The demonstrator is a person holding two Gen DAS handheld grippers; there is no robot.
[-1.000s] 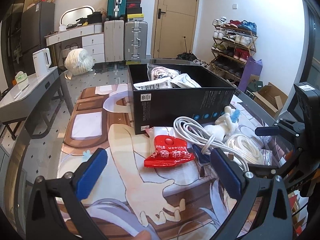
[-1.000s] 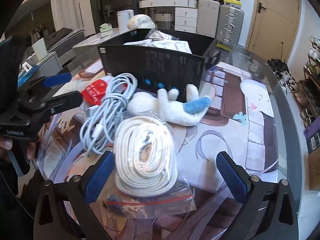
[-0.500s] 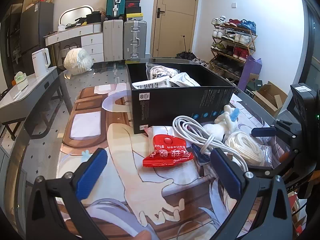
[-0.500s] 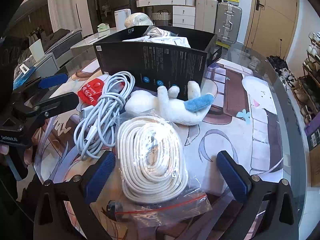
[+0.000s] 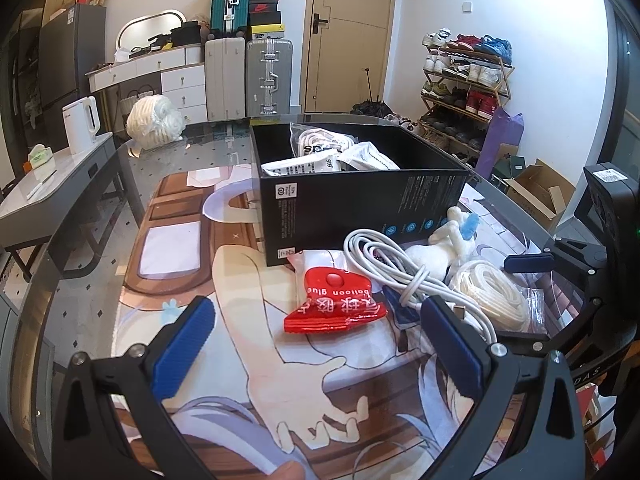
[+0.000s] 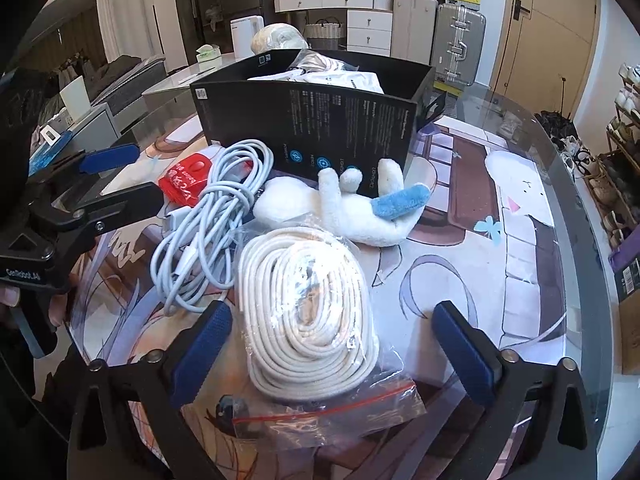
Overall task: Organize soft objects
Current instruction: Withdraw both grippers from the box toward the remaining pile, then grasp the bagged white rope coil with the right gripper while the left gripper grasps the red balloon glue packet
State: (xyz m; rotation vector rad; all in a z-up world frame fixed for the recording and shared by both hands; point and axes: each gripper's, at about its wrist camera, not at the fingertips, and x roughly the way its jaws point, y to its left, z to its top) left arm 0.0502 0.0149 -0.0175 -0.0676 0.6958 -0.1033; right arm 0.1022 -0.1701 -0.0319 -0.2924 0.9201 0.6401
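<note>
Spreading under everything is the glass tabletop (image 5: 100, 208), covered by a printed cartoon mat (image 5: 240, 280). On it stands the black box (image 5: 360, 204), open-topped, with several white packets (image 5: 320, 160) already lying inside. Just in front of the box sits the loose pile. The bagged white rope coil (image 6: 308, 312), sealed in a clear zip bag, lies nearest the right wrist camera, between the two blue pads of the right claw (image 6: 332, 344), which is spread wide with nothing pinched. Behind the coil the white plush toy (image 6: 340, 208) with a blue limb lies on its side, touching the box wall. Left of the coil, the grey charging cable (image 6: 208, 224) is bundled in loops, partly overlapping the red glue packet (image 5: 336, 304), which is labelled "balloon glue". A white packet (image 5: 316, 260) lies under the red one, though what it holds is hard to make out. The left claw (image 5: 316, 336) is also spread wide, hovering low over the mat with the red packet ahead of its fingertips and nothing gripped.
</note>
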